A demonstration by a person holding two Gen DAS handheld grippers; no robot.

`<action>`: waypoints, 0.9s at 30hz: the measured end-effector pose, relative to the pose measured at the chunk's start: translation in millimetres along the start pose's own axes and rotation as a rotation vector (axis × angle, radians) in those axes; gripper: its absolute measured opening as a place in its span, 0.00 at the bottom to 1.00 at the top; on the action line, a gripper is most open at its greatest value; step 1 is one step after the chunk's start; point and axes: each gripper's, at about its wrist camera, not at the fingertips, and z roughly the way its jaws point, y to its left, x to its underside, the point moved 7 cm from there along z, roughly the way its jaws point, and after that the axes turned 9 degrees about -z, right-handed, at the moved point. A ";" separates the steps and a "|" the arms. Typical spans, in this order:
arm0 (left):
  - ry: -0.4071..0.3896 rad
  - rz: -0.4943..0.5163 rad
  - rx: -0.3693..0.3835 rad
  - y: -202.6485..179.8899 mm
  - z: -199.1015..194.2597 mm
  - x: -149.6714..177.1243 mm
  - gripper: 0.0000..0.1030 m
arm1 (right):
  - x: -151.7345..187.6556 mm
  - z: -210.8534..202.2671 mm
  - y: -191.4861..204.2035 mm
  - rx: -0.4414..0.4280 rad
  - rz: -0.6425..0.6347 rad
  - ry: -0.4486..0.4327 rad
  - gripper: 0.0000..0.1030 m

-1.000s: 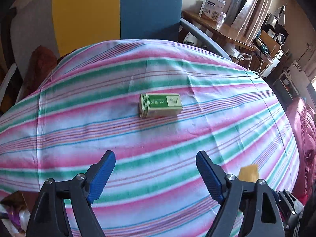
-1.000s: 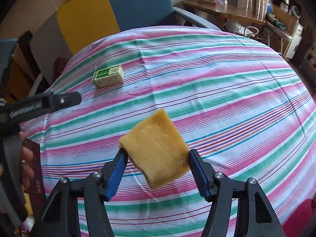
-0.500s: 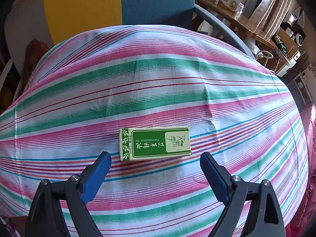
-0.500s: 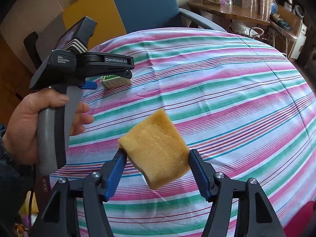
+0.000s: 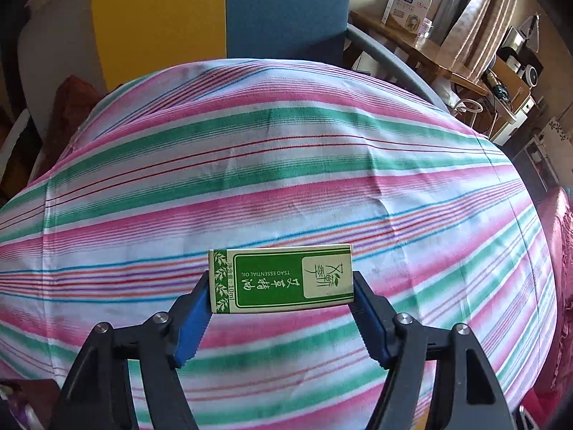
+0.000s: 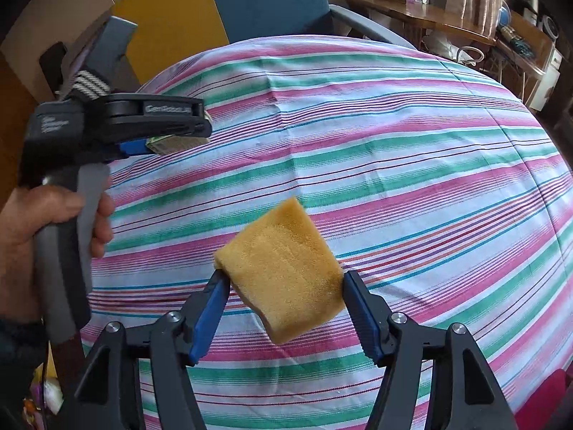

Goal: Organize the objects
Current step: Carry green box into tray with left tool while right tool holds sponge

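From the left wrist camera, the left gripper [image 5: 281,286] has a small green-and-cream box [image 5: 281,278] lying flat between its blue pads, one pad at each short end. Its jaws have just been closing, and both pads now meet the box ends. The box reads "TSAO ESSENTIAL OIL", upside down from here, with Chinese characters and "10ml" beside a leaf border. It sits near the camera on the striped cloth [image 5: 272,179] of pink, green and white. Far beyond stand a yellow panel [image 5: 157,18] and a blue panel [image 5: 286,7]; far right, a white carton [image 5: 408,9] rests on a wooden desk [image 5: 429,50], its print too small to read.

From the right wrist camera, the right gripper [image 6: 283,290] holds a yellow sponge [image 6: 283,268] clamped at middling width, raised above the cloth. At left a hand [image 6: 39,222] grips the left gripper's handle; its black arm carries pale lettering, blurred, and the box end peeks out under it.
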 end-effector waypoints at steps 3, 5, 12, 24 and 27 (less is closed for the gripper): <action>-0.026 0.034 0.002 8.5 -32.3 24.8 0.71 | 1.4 5.5 2.3 0.009 -0.021 0.018 0.64; -0.041 0.055 -0.008 15.4 -53.0 42.4 0.71 | 1.9 9.0 5.5 0.006 -0.037 0.028 0.64; -0.070 0.052 0.027 39.2 -119.4 88.4 0.71 | 3.1 18.4 20.7 0.021 -0.126 0.051 0.63; -0.238 0.154 -0.056 71.5 -211.3 150.4 0.71 | 10.4 24.8 28.4 0.069 -0.209 0.047 0.59; -0.250 0.140 -0.056 84.0 -222.9 164.4 0.71 | 11.2 24.7 31.2 0.083 -0.225 0.044 0.59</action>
